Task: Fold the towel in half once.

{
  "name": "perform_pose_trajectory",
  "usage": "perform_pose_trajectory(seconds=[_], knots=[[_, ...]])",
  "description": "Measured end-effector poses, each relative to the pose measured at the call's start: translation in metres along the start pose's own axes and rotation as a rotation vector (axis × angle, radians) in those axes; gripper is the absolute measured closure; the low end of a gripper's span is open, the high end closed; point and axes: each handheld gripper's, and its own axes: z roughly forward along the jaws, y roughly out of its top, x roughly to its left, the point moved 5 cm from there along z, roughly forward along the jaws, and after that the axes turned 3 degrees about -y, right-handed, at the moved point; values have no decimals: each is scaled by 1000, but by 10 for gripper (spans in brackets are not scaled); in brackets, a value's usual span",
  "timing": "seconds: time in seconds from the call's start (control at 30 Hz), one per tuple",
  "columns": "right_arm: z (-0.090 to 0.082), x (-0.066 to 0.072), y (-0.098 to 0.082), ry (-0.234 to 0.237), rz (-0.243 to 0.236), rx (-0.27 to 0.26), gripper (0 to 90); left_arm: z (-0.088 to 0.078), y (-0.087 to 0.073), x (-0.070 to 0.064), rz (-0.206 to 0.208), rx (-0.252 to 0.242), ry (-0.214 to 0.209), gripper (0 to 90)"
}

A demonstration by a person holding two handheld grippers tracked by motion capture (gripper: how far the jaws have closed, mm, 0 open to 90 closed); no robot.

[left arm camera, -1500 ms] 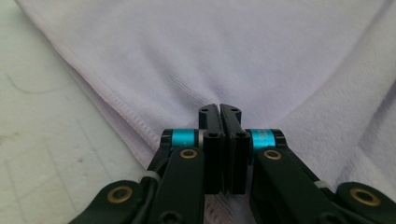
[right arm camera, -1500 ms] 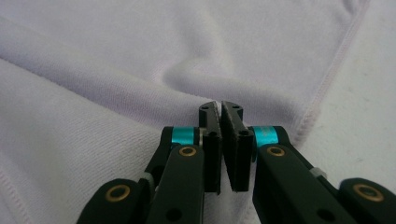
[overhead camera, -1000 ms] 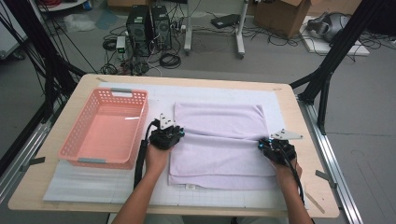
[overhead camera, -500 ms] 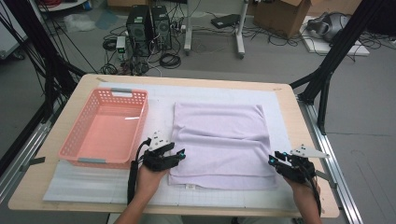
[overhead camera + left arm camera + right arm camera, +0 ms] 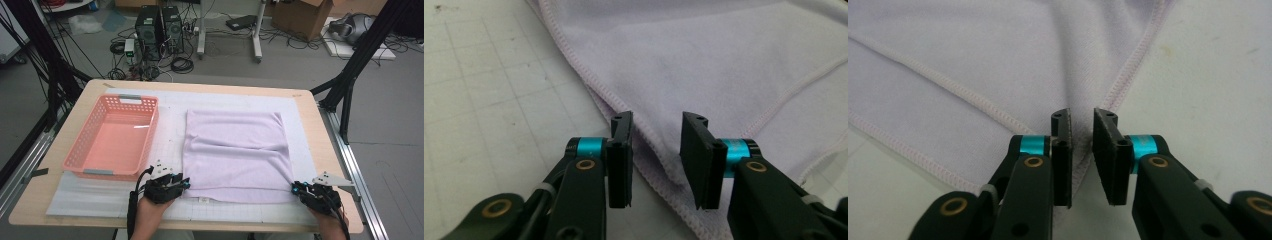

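Note:
A lilac towel (image 5: 235, 150) lies folded flat on the white mat in the middle of the table. My left gripper (image 5: 182, 184) sits at its near left corner. In the left gripper view that gripper (image 5: 656, 145) has just been closing; a clear gap stays between its pads, with the towel's hemmed edge (image 5: 644, 150) lying flat in it. My right gripper (image 5: 296, 187) is at the near right corner. Its jaws (image 5: 1082, 150) have also just been closing and stand a narrow gap apart, with the towel corner (image 5: 998, 65) between them.
An empty pink plastic basket (image 5: 107, 173) stands left of the towel, close to my left gripper. The table's front edge (image 5: 225, 227) runs just behind both hands. A black frame post (image 5: 345, 100) rises at the right side.
Both hands have drawn back from the towel's middle to its near corners. The towel lies as it did.

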Motion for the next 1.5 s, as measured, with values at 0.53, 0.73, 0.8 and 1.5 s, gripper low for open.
perform_pose_trajectory(seconds=[0.53,0.73,0.8,1.5], knots=[[-2,10,4,-52,-116,-36,781,-5,3,-13,139,-80,48,733],[1,7,3,-23,-75,-21,870,2,0,-12,108,-8,41,867],[0,6,3,-12,-58,-30,872,2,0,-13,100,-8,34,874],[-37,15,-15,53,13,-12,822,-39,-15,-20,14,-48,-68,840]])
